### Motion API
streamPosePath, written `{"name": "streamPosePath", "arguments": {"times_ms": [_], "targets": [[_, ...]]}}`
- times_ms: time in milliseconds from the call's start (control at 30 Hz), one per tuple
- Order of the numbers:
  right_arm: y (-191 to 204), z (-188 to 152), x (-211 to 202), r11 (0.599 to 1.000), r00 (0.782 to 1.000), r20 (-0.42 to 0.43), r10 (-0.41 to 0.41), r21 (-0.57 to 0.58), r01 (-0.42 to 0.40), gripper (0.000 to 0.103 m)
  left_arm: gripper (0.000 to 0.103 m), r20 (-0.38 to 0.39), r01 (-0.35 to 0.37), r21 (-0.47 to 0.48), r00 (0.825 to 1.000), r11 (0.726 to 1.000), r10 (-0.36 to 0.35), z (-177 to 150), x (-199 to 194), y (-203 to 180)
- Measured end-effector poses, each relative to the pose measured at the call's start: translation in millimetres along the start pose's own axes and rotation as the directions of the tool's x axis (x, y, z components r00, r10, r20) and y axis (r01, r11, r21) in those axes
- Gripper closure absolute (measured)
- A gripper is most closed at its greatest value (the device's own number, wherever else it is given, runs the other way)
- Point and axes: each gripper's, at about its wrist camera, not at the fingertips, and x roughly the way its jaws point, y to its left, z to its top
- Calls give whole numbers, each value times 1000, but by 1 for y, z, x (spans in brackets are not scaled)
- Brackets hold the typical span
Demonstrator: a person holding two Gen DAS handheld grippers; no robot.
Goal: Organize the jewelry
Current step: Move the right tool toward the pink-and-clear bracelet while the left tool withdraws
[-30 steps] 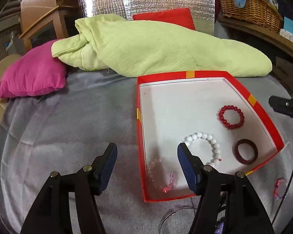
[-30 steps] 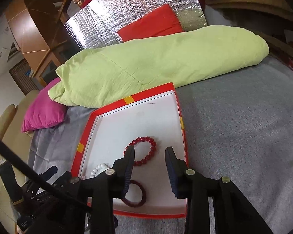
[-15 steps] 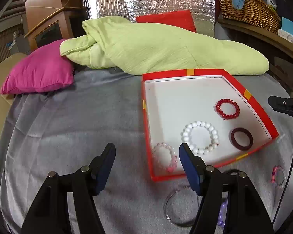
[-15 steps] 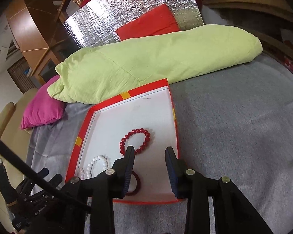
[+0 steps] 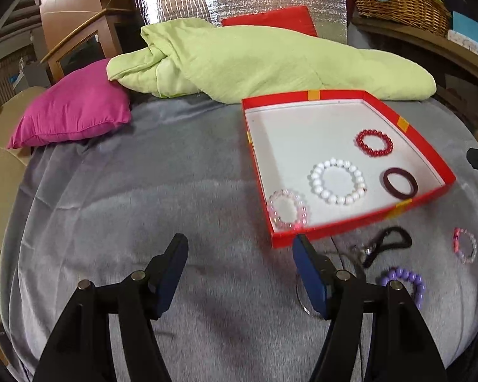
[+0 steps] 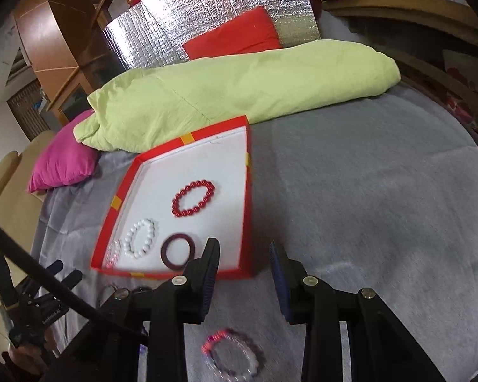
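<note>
A red tray [image 5: 309, 95] with a white floor lies on the grey bedspread. In it are a red bead bracelet [image 5: 374, 153], a white bead bracelet [image 5: 315, 178], a dark maroon bangle [image 5: 388, 187] and a clear pink bracelet [image 5: 272, 211]. Near its front edge lie a purple bead bracelet [image 5: 404, 275], a pink and clear bracelet [image 5: 457, 242], a black cord [image 5: 393, 238] and a thin wire ring [image 5: 299, 296]. My left gripper [image 5: 239, 242] is open over bare bedspread, left of the tray's near corner. My right gripper [image 6: 242, 248] is open by the tray [image 6: 247, 191], above a pink-lilac bracelet [image 6: 213, 342].
A pale green quilt [image 5: 271, 60] lies behind the tray, with a magenta pillow [image 5: 73, 114] to its left and a red cushion [image 5: 271, 20] against a silver foil panel. A wicker basket [image 5: 398, 0] stands on a wooden shelf at the right. Grey bedspread stretches right of the tray [image 6: 366, 191].
Both grippers have drawn back from the tray toward the near side of the bed. The loose bracelets and cord in front of the tray have come into view. Jaw gaps look unchanged.
</note>
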Motion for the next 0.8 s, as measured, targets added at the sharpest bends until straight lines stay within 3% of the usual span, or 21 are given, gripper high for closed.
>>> {"name": "streamPosePath", "arguments": {"times_ms": [133,800], "targets": [[-2,-10,-5,1000,1000,-20,-7,12,7,59,34,-6,4,10,1000,1000,-4,-8,-6,-8],[23,-65,10,993,979,-182,-87,-93,71,59,33,-67,52,-35,996,998,-54,-27,-10,-17]]}}
